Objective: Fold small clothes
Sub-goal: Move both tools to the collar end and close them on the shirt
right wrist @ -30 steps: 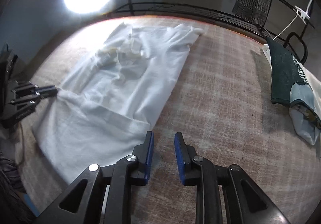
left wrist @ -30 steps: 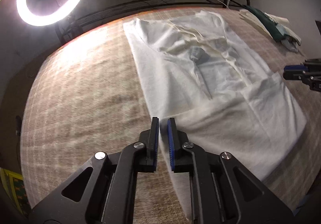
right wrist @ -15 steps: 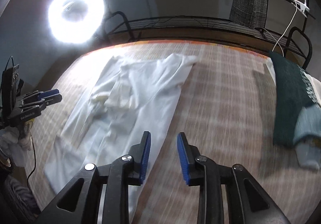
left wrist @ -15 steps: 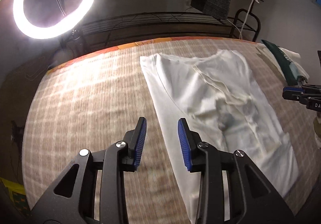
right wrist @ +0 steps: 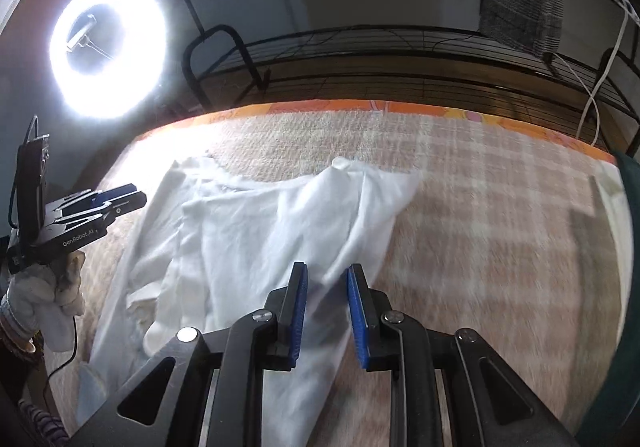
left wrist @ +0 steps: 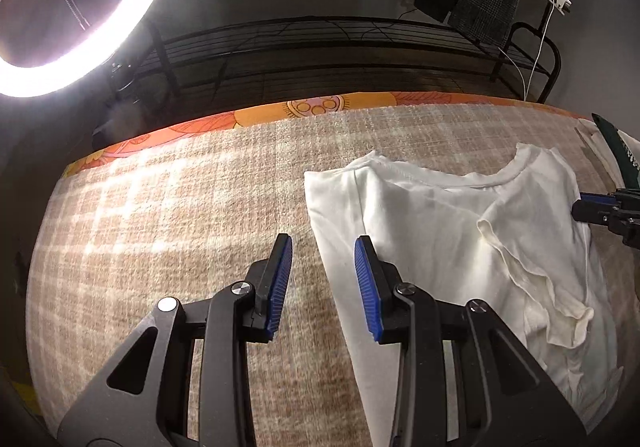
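Both tools are open and empty right now. The left tool (left wrist: 323,279) hovers with its blue ribbed pads spread, the shirt's (left wrist: 452,247) left edge running up between them toward twelve o'clock. The right tool (right wrist: 326,303) hangs over the opposite edge, jaws parted, cloth showing in the gap but not pinched as far as I can tell.

The shirt is a small white tee, lying lengthwise on the surface (left wrist: 180,227), neckline at the far end, already narrowed, with a loose sleeve flap crumpled at about three o'clock in the left view. It looks thin, limp, feather-light jersey: it will sag and slide, not hold a crease by itself. The checked tan cover beneath is nubbly, so it should grip a little.

Best holds, I'd say, are the far shoulder corners by the ribbed collar, one per tool.
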Demonstrator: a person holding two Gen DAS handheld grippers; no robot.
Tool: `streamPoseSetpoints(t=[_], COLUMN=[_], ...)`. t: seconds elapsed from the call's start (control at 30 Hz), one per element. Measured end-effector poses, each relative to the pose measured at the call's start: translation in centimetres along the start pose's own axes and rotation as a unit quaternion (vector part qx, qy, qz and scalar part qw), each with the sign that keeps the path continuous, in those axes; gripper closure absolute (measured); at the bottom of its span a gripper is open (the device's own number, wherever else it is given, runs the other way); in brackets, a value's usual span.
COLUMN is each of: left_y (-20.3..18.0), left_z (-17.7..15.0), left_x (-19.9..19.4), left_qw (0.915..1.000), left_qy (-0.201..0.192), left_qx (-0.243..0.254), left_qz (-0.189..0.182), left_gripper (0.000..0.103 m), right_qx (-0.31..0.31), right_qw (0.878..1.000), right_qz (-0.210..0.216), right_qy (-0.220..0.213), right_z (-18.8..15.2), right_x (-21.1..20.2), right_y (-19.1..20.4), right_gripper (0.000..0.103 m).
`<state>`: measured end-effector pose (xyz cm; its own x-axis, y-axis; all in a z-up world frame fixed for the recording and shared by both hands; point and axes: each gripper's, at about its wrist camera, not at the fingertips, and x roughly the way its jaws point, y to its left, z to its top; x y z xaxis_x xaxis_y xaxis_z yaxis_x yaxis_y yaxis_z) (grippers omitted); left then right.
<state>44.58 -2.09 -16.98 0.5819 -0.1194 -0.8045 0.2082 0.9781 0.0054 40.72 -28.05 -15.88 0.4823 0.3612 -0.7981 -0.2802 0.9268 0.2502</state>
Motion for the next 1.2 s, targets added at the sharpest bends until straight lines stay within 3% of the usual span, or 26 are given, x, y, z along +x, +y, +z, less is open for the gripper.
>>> streamPoseSetpoints(t=[0.2, 0.27, 0.33, 0.4, 0.63, 0.73, 0.8, 0.87, 0.9, 1.0, 1.2], left_y=[-0.1, 0.6, 1.7, 2.6, 1.5, 0.9, 0.2, -0.7, -1.3, -2.6, -1.2], left_z=[0.7, 1.1, 1.5, 1.9, 3.0, 3.7, 4.0, 4.1, 4.1, 3.9, 3.5], left_x=[2.0, 2.1, 1.8, 2.0, 3.7, 4.2, 4.5, 4.3, 4.2, 3.9, 2.1], left_qw=[0.9999, 0.9999, 0.9992, 0.9979, 0.9987, 0.9992, 0.9993, 0.9986, 0.9986, 0.9987, 0.9986], left_qy=[-0.002, -0.005, -0.012, -0.010, 0.012, 0.007, 0.008, 0.004, 0.002, -0.008, -0.023], left_qx=[0.003, -0.015, -0.038, -0.059, -0.031, -0.021, -0.010, 0.009, 0.018, 0.040, 0.000], left_qz=[0.013, 0.007, -0.008, -0.024, -0.039, -0.033, -0.036, -0.051, -0.050, -0.030, -0.049], left_gripper=[0.068, 0.055, 0.048, 0.048, 0.048, 0.048, 0.054, 0.086, 0.091, 0.096, 0.098], right_qx=[-0.032, -0.039, -0.036, -0.009, 0.092, 0.087, 0.083, 0.067, 0.057, 0.049, 0.051], right_qw=[0.999, 0.999, 0.999, 1.000, 0.995, 0.995, 0.995, 0.997, 0.998, 0.998, 0.998], right_qz=[-0.012, -0.009, -0.003, 0.001, 0.036, 0.039, 0.047, 0.042, 0.035, 0.029, 0.041], right_qy=[0.024, 0.031, 0.016, -0.013, -0.003, -0.005, -0.004, -0.004, -0.003, 0.001, -0.022], right_z=[1.1, 1.4, 1.7, 2.0, 2.8, 3.5, 4.0, 4.5, 4.6, 4.8, 4.6], right_x=[1.9, 1.8, 0.9, -0.4, 1.3, 2.5, 3.0, 3.5, 3.6, 3.6, 1.7], right_y=[0.6, 0.6, 0.1, -1.5, -5.4, -4.7, -4.1, -3.1, -2.7, -2.5, -2.4], right_gripper=[0.083, 0.083, 0.074, 0.064, 0.063, 0.063, 0.063, 0.067, 0.077, 0.095, 0.098])
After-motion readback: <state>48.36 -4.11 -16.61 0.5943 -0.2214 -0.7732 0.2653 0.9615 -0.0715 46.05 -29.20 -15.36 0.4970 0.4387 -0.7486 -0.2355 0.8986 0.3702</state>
